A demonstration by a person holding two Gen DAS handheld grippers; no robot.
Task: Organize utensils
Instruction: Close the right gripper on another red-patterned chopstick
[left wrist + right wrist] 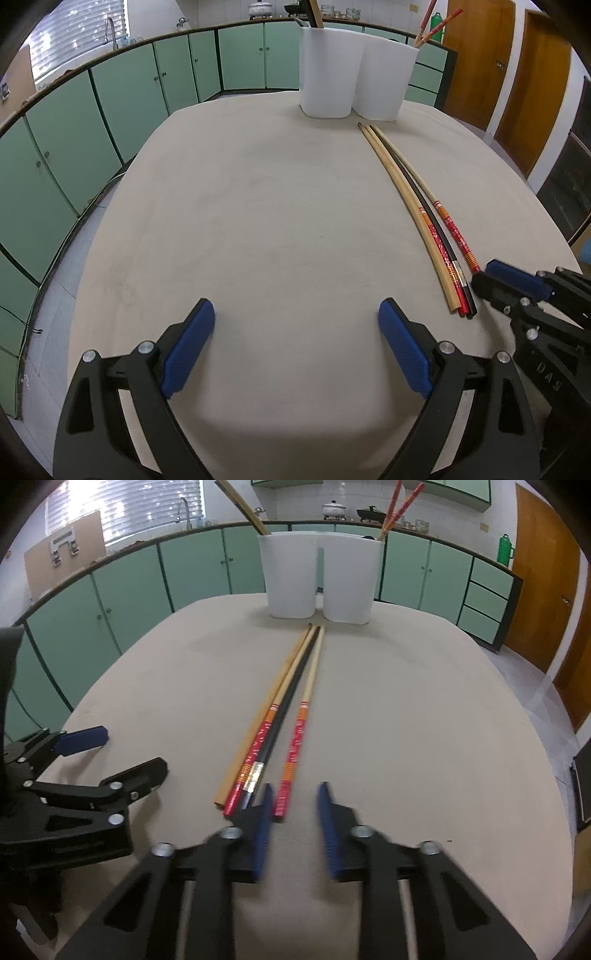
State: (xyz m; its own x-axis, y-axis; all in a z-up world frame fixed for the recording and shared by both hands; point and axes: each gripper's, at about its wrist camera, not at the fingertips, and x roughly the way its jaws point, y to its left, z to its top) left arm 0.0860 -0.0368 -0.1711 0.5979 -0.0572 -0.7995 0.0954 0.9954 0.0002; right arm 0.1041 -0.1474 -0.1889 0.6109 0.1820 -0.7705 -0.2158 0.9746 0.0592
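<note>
Beige table (424,720) with chopsticks (284,716) and two white holders (321,579).

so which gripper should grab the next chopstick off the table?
Right. The right gripper is open with its jaws at the butt end of the separate red-handled chopstick. The left gripper is open too, but over bare table, well aside from the chopsticks.

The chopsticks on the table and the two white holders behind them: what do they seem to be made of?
The plain tan chopstick looks like bare wood or bamboo, matte. The two red-handled ones look the same, with glossy printed handles. The black one seems lacquered or plastic, with a shiny foil band. The white holders look like smooth, slightly translucent plastic.
</note>
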